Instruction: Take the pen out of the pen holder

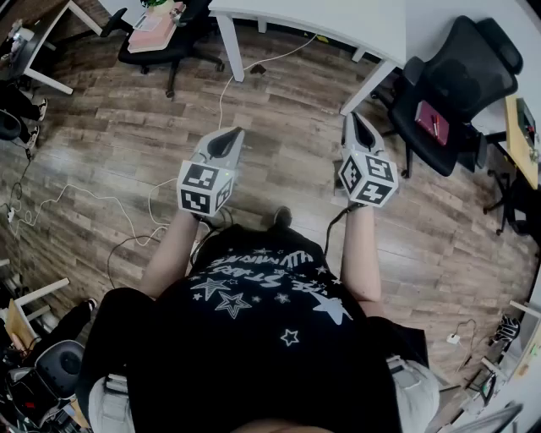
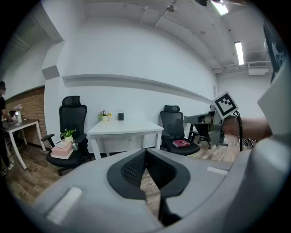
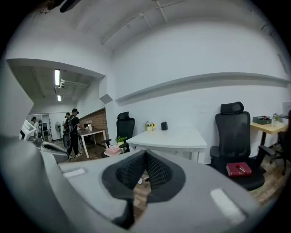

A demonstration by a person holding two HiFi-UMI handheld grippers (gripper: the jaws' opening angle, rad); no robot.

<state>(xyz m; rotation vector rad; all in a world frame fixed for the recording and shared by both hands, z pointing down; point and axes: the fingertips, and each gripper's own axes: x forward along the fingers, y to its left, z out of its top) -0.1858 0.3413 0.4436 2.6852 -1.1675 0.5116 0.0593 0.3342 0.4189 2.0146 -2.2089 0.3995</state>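
While I stand on bare wood floor, short of the white table (image 1: 338,25), the task is not yet begun.

My left gripper (image 2: 145,152): jaws clenched pad to pad, nothing between them. Beyond its tips, up and slightly left, the dark pen holder (image 2: 120,116) stands at the table's far edge beside a flower pot (image 2: 105,117). The pen itself is too small to make out.

My right gripper (image 3: 145,154): likewise clenched and empty. The holder sits above its tips, slightly right.

Judgement: walk in, release one pair of jaws before reaching, pinch the pen above the rim and lift straight up. The other pair steadies the holder if it threatens to tip.

The head view shows both grippers and the gap to the table, but not the holder; only the gripper views show that. The right gripper view alone shows a red book (image 3: 239,169) on a chair seat, right of the jaws.
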